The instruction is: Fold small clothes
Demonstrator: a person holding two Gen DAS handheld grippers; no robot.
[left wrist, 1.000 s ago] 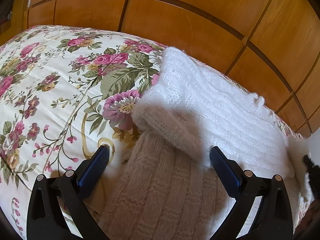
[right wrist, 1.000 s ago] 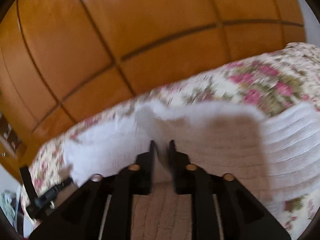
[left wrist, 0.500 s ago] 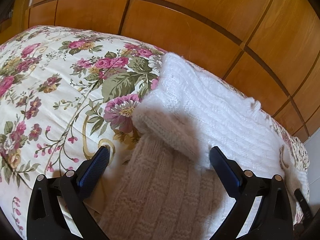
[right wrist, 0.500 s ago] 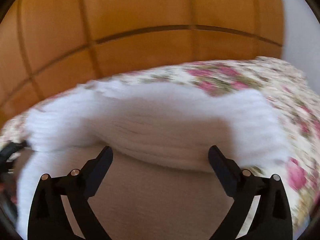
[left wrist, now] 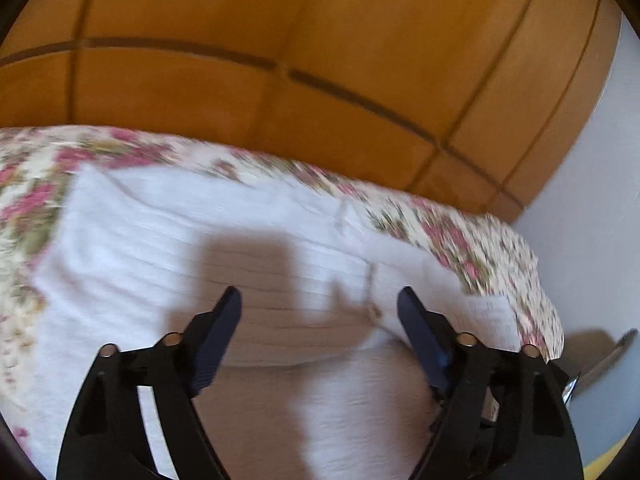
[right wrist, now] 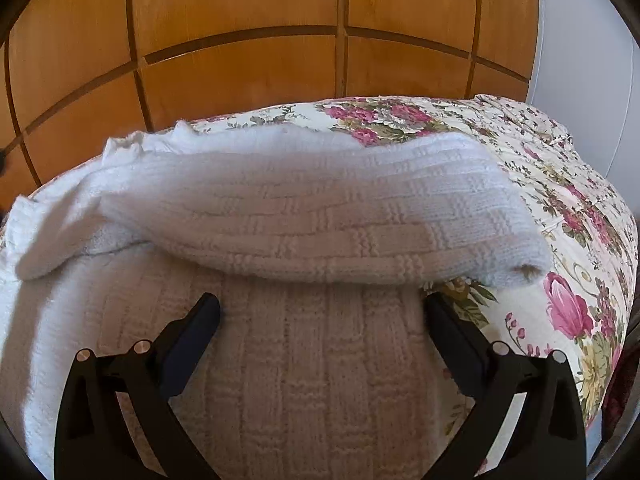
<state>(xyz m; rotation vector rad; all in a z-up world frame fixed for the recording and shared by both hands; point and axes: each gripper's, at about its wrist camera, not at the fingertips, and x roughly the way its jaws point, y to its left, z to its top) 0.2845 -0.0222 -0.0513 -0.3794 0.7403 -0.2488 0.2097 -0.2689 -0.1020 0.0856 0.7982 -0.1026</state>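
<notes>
A white knitted sweater [right wrist: 304, 216] lies on the floral bedspread [right wrist: 568, 208], one part folded over the rest as a thick band across the middle. My right gripper [right wrist: 320, 312] hovers just in front of that fold, open wide, with only flat knit beneath and nothing between its fingers. In the blurred left wrist view the same sweater [left wrist: 168, 240] fills the lower half. My left gripper [left wrist: 320, 304] hangs above it, its jaws closing, and the pads press on nothing.
Wooden wardrobe panels [right wrist: 240, 60] rise right behind the bed. A white wall [left wrist: 592, 200] stands at the right. The bedspread's edge [left wrist: 540, 300] drops off at the right, with a grey object [left wrist: 608, 356] on the floor beyond it.
My right gripper let go of the sweater's folded part and opened wide; the fold now rests on the garment. My left gripper swung to the right over the sweater and its jaws narrowed.
</notes>
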